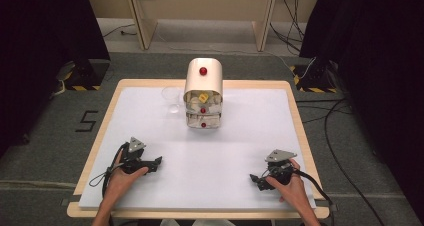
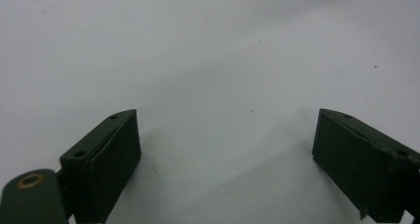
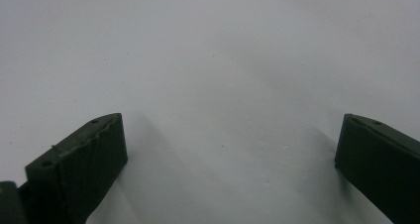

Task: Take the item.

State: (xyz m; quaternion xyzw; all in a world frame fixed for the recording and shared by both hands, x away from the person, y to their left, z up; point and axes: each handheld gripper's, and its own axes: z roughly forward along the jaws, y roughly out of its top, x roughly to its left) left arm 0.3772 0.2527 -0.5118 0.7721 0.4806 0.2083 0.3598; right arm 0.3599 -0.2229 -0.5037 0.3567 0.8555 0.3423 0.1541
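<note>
Our left gripper (image 1: 157, 162) and right gripper (image 1: 256, 181) are both wide open, holding nothing. We rest them on the table (image 1: 210, 156), well apart from the drawer box (image 1: 203, 93).

White table mat (image 1: 150, 116); grey carpet floor (image 1: 45, 151); black "5" floor marking (image 1: 86, 121); black curtains (image 1: 45, 41); trailing cables (image 1: 340, 136).

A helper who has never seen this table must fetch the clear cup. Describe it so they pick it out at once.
Start at the white table top and find the cream drawer cabinet with red knobs at its far middle. Just left of that cabinet stands the clear cup, well away from both grippers. It is the one see-through thing there; the cabinet beside it is opaque and taller.
</note>
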